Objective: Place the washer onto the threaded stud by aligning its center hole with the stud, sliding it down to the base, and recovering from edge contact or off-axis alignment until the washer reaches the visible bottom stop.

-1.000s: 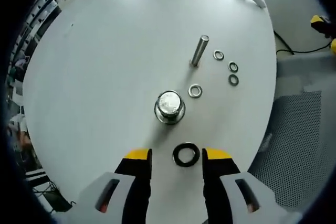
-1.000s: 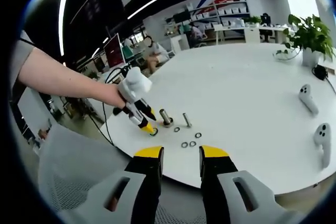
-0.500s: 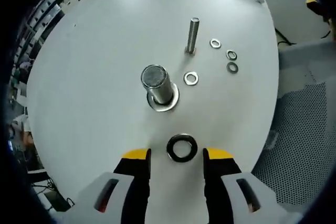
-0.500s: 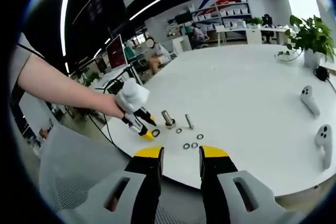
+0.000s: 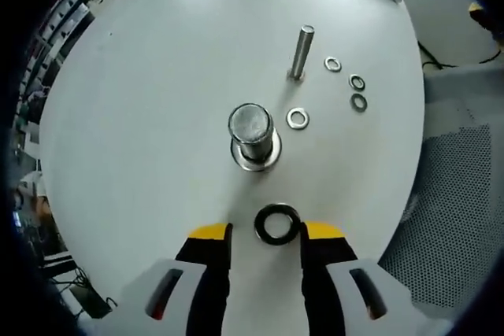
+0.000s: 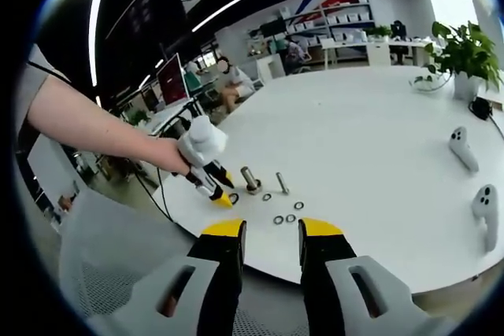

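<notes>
A black washer (image 5: 278, 223) lies flat on the white table (image 5: 142, 116), just ahead of my left gripper (image 5: 265, 234), whose yellow-tipped jaws stand open on either side of it. Beyond it a thick steel stud (image 5: 252, 135) stands upright on a wide base. A thinner stud (image 5: 300, 52) stands farther off. In the right gripper view the left gripper (image 6: 221, 196), held by a person's hand, hovers beside the thick stud (image 6: 250, 179) and the black washer (image 6: 234, 199). My right gripper (image 6: 271, 230) is open, off the table's edge, holding nothing.
Several small steel washers (image 5: 298, 119) lie scattered right of the studs, seen too as small steel washers (image 6: 283, 217). Two white controllers (image 6: 462, 148) rest on the table's right side. A potted plant (image 6: 465, 57) stands at the far right. A mesh chair (image 5: 449, 218) sits beside the table edge.
The left gripper view has shifted slightly; the black washer now sits closer between the jaw tips. The right gripper has stayed put.
</notes>
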The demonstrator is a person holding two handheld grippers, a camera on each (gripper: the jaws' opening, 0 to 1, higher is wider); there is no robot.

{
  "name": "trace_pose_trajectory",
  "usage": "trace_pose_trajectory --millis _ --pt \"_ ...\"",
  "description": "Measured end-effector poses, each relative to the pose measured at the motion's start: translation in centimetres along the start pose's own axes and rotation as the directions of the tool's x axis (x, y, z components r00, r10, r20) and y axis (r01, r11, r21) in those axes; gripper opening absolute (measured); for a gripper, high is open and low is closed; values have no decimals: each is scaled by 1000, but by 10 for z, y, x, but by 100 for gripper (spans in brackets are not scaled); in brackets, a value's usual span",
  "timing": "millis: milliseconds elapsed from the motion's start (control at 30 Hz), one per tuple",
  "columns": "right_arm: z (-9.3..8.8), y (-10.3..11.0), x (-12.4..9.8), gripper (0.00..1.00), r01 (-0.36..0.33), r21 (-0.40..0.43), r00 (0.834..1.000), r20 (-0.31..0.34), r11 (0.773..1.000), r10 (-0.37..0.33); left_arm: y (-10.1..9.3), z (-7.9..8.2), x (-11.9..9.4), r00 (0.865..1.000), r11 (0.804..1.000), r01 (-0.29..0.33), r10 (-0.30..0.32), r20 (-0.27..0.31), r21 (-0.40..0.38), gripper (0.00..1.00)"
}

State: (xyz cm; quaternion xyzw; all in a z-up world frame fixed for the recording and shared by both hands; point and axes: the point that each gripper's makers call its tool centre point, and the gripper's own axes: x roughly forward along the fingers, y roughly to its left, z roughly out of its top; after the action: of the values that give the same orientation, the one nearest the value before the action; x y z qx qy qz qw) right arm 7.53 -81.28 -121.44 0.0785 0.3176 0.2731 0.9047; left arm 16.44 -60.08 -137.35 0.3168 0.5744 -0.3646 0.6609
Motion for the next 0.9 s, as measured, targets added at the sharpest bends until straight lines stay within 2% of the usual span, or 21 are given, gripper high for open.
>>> trace_pose_trajectory --millis 200,533,633,900 --pt "0 1 0 29 -4 1 1000 2 1000 4 -1 -1 -1 999 1000 -3 3 -35 -12 31" --pt "0 2 0 29 -7 2 1000 3 1000 7 -2 -1 -2 999 999 -11 10 -36 -36 28" --pt "1 1 0 29 -6 5 1000 5 1000 6 -3 0 -2 999 999 -12 10 -39 -42 21" --pt "0 2 0 29 -9 5 1000 3 1000 9 -2 -1 0 999 999 -12 10 -45 -46 21"
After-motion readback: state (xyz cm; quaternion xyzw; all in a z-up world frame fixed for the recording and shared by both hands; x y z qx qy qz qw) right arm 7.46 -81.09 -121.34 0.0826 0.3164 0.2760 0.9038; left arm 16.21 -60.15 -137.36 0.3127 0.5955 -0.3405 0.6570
